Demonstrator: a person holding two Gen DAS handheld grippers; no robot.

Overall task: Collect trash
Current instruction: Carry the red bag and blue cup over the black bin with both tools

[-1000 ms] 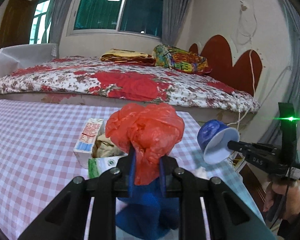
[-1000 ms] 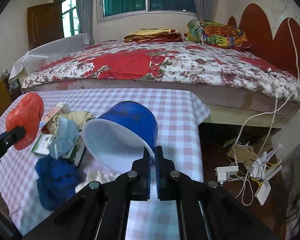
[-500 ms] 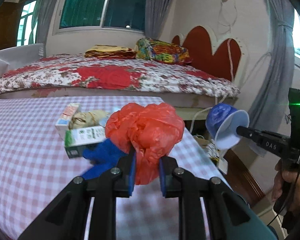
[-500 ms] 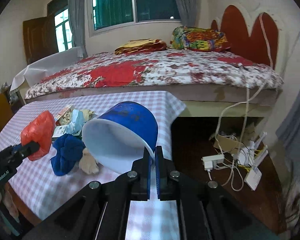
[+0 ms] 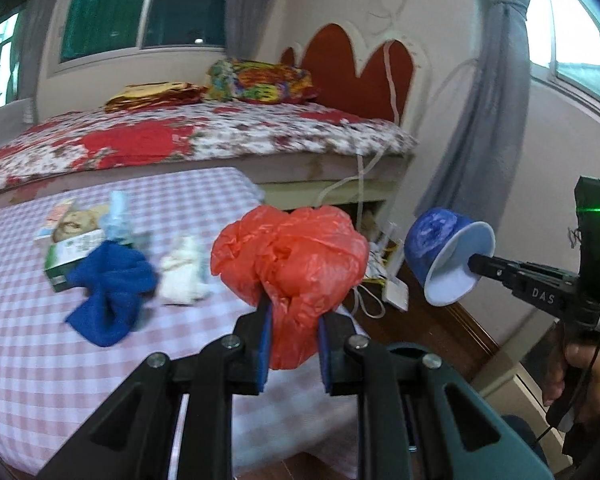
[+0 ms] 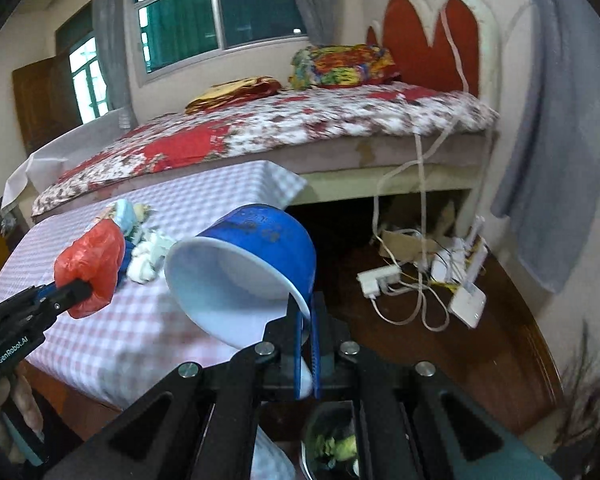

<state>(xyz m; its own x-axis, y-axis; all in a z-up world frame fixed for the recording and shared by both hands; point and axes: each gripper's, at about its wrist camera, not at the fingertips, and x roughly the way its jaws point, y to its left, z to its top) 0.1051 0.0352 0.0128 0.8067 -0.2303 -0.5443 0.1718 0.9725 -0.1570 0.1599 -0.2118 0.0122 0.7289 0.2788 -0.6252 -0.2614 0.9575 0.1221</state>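
left gripper (image 5: 293, 322) pinches the crumpled red bag (image 5: 290, 264), light and squashy, past the table's (image 5: 28, 360) right edge; right gripper (image 6: 305, 322) clamps the stiff blue cup's (image 6: 256, 256) thin rim.

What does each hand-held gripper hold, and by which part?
The left hand-held gripper pinches the red plastic bag by its bunched lower end; the right hand-held gripper clamps the blue paper bowl by its rim.
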